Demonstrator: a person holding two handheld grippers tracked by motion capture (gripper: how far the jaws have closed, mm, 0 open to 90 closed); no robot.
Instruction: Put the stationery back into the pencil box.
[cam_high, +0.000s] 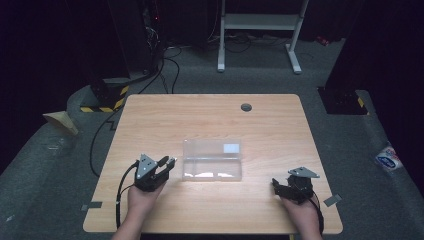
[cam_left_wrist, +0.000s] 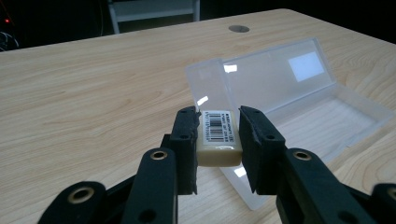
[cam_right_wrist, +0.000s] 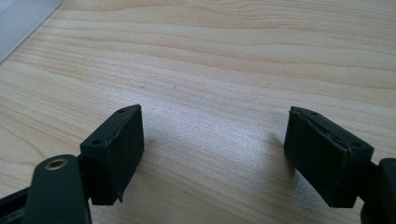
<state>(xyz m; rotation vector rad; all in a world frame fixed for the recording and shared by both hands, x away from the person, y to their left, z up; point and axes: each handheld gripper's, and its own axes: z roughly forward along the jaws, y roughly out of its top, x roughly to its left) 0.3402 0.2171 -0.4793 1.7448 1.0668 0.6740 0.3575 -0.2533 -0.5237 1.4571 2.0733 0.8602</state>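
Presently the wooden table (cam_high: 150, 120) carries one landmark: a clear plastic case (cam_high: 212, 160), lying open with its lid folded back flat. Just left of the case, the left gripper (cam_left_wrist: 218, 135) holds its jaws pinched on a small cream eraser (cam_left_wrist: 218, 151) bearing a barcode label, raised clear of the tabletop near the case's left end. To the right of the case, well apart from it, the right gripper (cam_right_wrist: 212, 149) has its jaws spread wide over bare wood, holding nothing.

Risks, as judged: the grip appears to take the eraser by its sides only, so it could twist or slip. The case is light and unrestrained; a jaw catching its wall would likely shove it.
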